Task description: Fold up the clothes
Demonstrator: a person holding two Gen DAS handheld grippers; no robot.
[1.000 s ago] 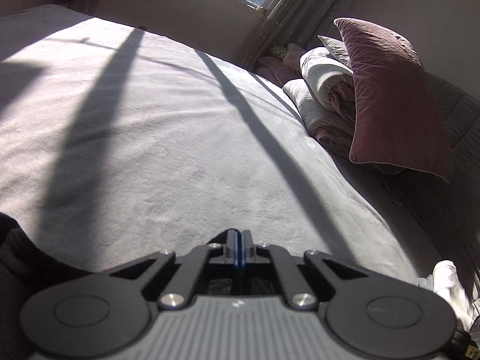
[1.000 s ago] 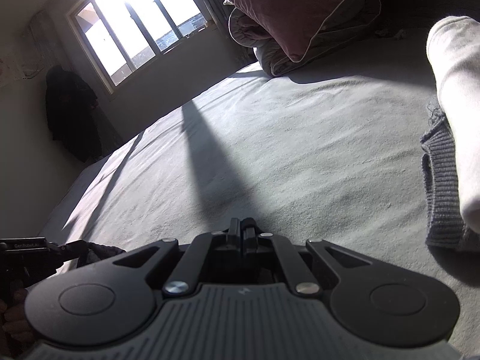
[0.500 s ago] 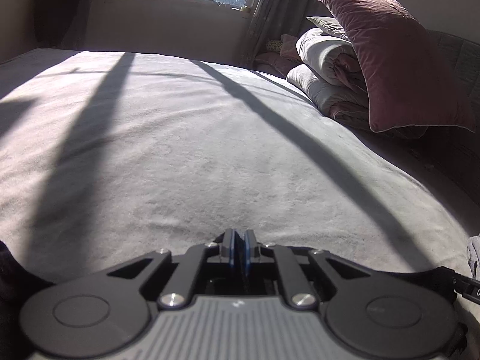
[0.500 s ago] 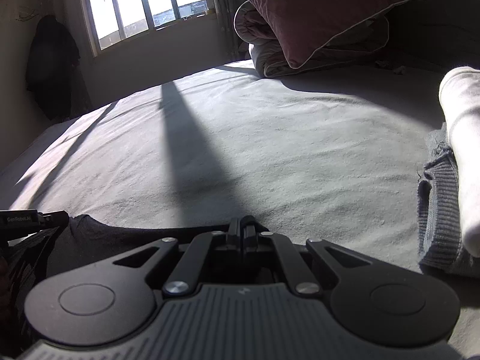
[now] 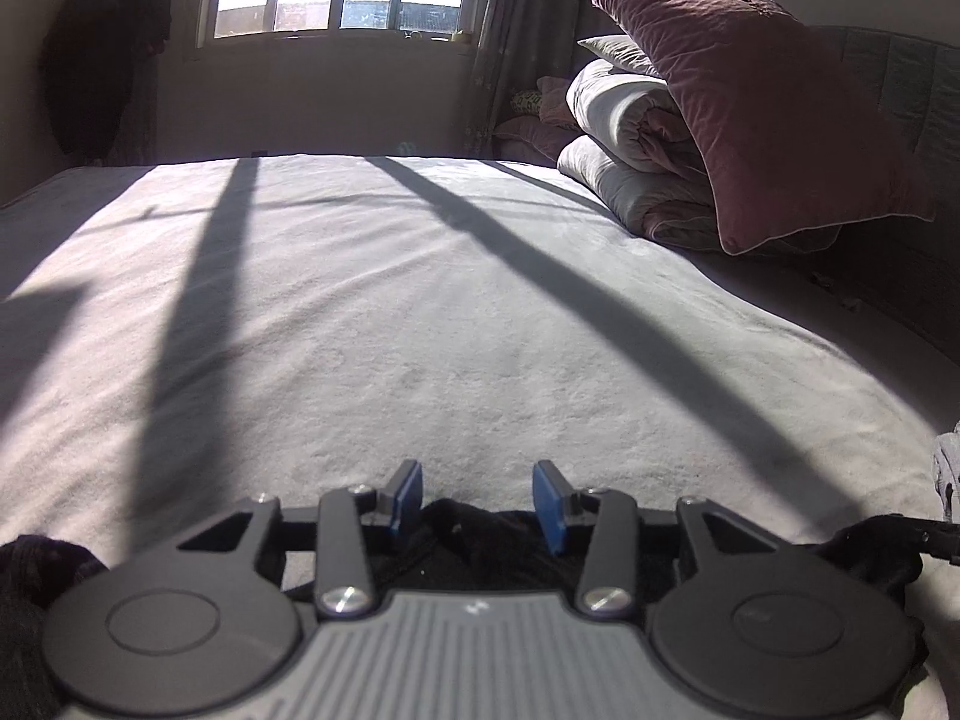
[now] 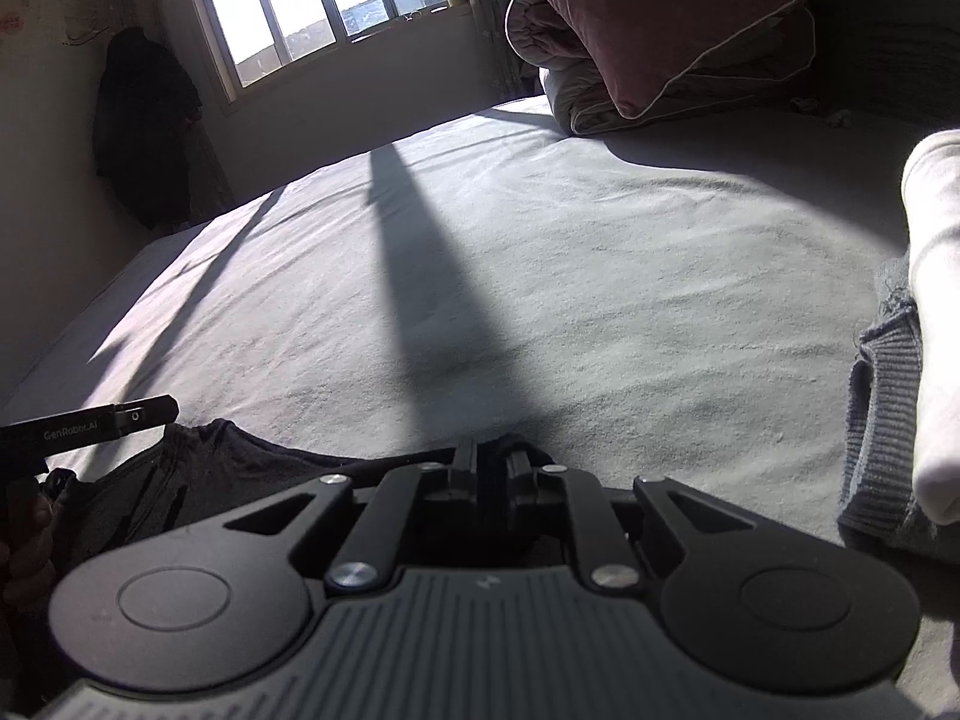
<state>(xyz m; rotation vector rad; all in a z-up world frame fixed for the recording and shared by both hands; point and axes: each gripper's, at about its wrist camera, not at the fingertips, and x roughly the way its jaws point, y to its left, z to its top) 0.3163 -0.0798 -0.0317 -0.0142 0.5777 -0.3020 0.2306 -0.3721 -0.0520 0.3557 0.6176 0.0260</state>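
A dark garment (image 5: pixel 480 537) lies crumpled on the grey bed sheet (image 5: pixel 420 312) at the near edge. My left gripper (image 5: pixel 478 498) hangs just over it with its jaws opening. Its blue pads (image 5: pixel 409 495) stand apart and the cloth lies loose below them. In the right wrist view the same dark garment (image 6: pixel 198 468) spreads leftward to the left gripper's finger (image 6: pixel 129 417). My right gripper (image 6: pixel 491 468) sits at the garment's edge, jaws opening by a narrow gap; nothing is visibly pinched.
A folded grey knit (image 6: pixel 882 420) with a white garment (image 6: pixel 942 312) on it lies at the right. A maroon pillow (image 5: pixel 768 120) leans on folded duvets (image 5: pixel 624 132) at the far right. A dark coat (image 6: pixel 144 120) hangs beside the window.
Both grippers were shut a second ago; their jaws have now parted, the left much wider. The dark garment now lies loose on the bed. Both views have rolled closer to level.
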